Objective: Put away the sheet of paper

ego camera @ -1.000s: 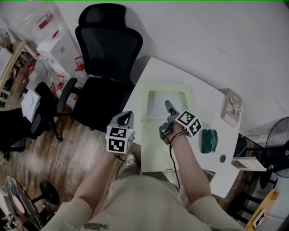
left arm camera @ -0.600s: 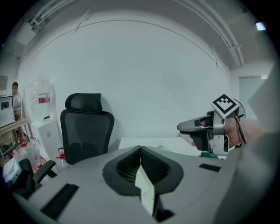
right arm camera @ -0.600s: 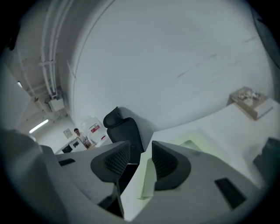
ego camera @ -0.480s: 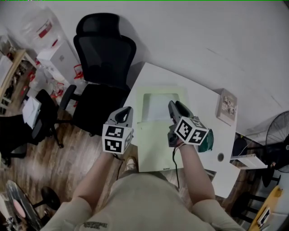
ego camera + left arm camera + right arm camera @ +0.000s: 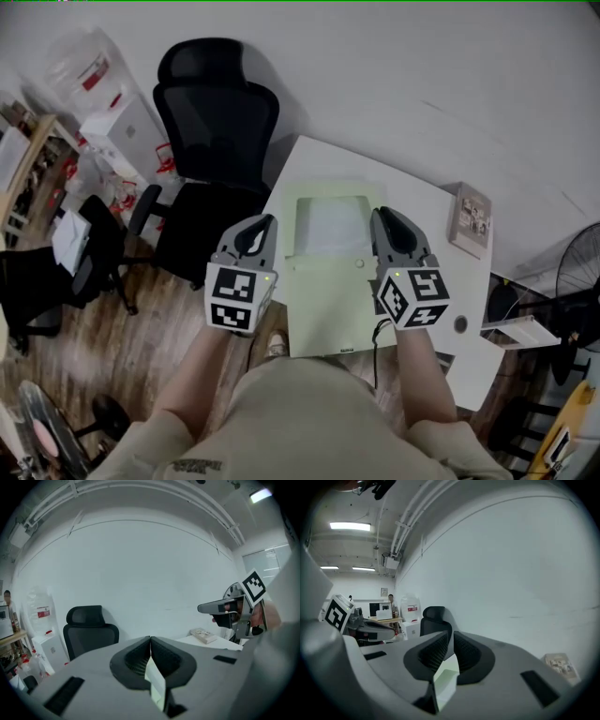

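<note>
1. Head view, layout: the folder (image 5: 328, 309) lies flat on the desk (image 5: 427, 202), with its long axis running near to far. The sheet (image 5: 330, 225) shows white in the folder's far half, framed by green, and its near end is lost at the seam beside the stud (image 5: 359, 263). Judged from this, the sheet is tucked into the near pocket and the flap is open.
2. Left gripper view: your left gripper (image 5: 265, 223) has its jaws pressed together on nothing. The pale sliver below the tips is probably the desk seen through the gap, though that is a judgement.
3. Right gripper view: your right gripper (image 5: 382, 216) has just been closing its jaws. Only a thin slit is left, and nothing sits between the pads.
4. Key relation: both grippers hang above the desk, pointing far and nearly level, one on each side of the folder. The sheet lies below and between them, to the right of your left gripper and to the left of your right one.
5. Nearer hand: your right gripper overlaps the folder's right edge, while the left stands out past the desk's left edge. Any further move on the sheet or flap would begin with a descent, more likely from the right.
</note>
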Motion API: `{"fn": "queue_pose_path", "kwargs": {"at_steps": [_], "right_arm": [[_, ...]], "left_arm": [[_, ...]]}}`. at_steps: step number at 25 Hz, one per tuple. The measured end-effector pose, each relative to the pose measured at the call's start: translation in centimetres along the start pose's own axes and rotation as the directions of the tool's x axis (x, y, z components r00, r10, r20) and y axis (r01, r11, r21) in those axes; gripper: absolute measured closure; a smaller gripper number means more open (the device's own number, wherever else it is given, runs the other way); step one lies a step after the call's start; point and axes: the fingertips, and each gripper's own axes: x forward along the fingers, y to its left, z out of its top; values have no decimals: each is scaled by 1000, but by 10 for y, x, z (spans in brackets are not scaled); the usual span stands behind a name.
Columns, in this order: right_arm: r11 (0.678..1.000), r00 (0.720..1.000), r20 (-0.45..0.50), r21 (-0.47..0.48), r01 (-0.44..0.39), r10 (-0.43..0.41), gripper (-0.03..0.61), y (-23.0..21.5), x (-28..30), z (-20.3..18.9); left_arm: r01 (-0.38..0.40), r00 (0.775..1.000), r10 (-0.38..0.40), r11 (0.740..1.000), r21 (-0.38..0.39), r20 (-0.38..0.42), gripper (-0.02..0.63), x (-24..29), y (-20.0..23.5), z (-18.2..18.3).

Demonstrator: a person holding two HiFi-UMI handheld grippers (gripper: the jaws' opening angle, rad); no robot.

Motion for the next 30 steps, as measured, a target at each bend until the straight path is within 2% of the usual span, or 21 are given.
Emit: {"fn": "queue_pose_path", "kwargs": {"at_steps": [6,9,13,17,23,30], "right_arm": [[995,996,84,-103,-4,12,540,11,-36,43],[994,994,107,-108,-25,37,549,16,-56,58],[991,990,126,-129,-40,56,555,22,-80,72],[981,991,117,-188,-50,72,555,22,-102,75],[984,993,114,-175,-19,39,555,5,-116,73],[983,993,104,-179,-31,51,555,7,-116,70]], "left_arm": [[18,996,-22,999,46,90,594,-19,-9,43],[51,990,-54,998,29,131,594,-27,-16,60],[57,984,-65,997,53,166,594,-40,-22,75],[53,983,-66,995,79,173,594,-50,-31,77],[57,988,-69,994,91,136,594,-54,-37,65],[47,989,-58,996,82,139,594,-58,-39,65]]}}
